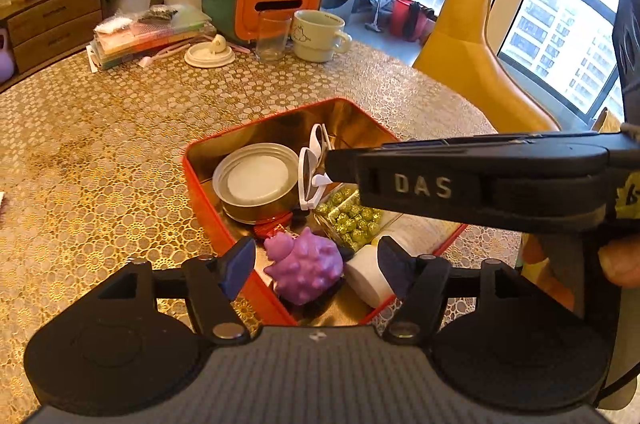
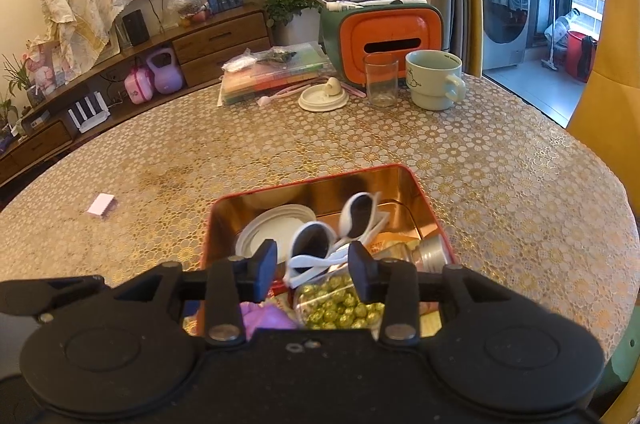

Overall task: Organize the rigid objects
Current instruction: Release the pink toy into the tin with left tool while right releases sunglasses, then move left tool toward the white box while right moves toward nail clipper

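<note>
A red tin [image 1: 208, 208] with a gold inside stands on the lace-patterned table and holds several things. In it are a purple spiky toy [image 1: 308, 268], white sunglasses [image 1: 310, 176], a round lidded can [image 1: 256, 180], a clear jar of gold-green foil balls [image 1: 352, 216] and a white cylinder [image 1: 368, 276]. My left gripper [image 1: 316, 266] hangs open above the purple toy, pads clear of it. My right gripper [image 2: 314, 270] is open over the sunglasses [image 2: 320, 244] and jar [image 2: 344, 300], pads touching neither. In the left wrist view its fingers [image 1: 360, 172] reach in from the right.
At the table's far side stand a mug [image 2: 434, 80], a glass [image 2: 382, 82], an orange and green box [image 2: 384, 40], a stack of flat boxes [image 2: 276, 74] and a white lid [image 2: 322, 98]. A small white card [image 2: 102, 204] lies left. A yellow chair [image 1: 472, 36] stands right.
</note>
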Tool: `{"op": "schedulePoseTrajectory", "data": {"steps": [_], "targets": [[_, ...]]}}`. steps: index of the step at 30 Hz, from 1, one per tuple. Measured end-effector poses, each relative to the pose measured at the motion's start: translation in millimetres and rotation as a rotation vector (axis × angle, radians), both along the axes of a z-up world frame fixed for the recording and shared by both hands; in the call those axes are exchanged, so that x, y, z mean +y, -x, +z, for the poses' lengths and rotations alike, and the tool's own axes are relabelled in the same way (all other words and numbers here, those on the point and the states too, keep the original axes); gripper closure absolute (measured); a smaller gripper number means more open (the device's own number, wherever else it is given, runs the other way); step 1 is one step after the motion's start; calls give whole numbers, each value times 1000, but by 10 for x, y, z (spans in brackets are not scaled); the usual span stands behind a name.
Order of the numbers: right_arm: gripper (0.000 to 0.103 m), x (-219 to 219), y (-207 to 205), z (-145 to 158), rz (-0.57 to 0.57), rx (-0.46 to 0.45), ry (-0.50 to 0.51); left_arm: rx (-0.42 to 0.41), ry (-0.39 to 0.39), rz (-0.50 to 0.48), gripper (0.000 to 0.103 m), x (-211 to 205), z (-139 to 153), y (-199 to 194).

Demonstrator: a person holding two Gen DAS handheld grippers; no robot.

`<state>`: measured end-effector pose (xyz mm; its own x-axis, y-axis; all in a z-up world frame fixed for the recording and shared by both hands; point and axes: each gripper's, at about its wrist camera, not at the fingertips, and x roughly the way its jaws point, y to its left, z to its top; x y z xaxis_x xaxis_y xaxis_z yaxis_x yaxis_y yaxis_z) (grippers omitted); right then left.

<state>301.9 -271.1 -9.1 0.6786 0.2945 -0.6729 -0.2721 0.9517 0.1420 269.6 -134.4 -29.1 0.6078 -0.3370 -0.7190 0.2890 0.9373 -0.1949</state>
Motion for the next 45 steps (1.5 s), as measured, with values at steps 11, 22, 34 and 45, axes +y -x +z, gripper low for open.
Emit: {"op": "schedulePoseTrajectory", "data": {"steps": [11,22,34,45], "targets": [[52,145,332,145,32,-26,6,-19,32,61,36,311,119,234],[39,404,633,232,97,-41,-11,-40,20,138,36,923,164,507],[13,805,833,88,174,-49,-6,-30,10,254,20,1626,46,655],[2,1341,901,-258,270,-54,70,10,29,352,15,2112,-158,532]]}}
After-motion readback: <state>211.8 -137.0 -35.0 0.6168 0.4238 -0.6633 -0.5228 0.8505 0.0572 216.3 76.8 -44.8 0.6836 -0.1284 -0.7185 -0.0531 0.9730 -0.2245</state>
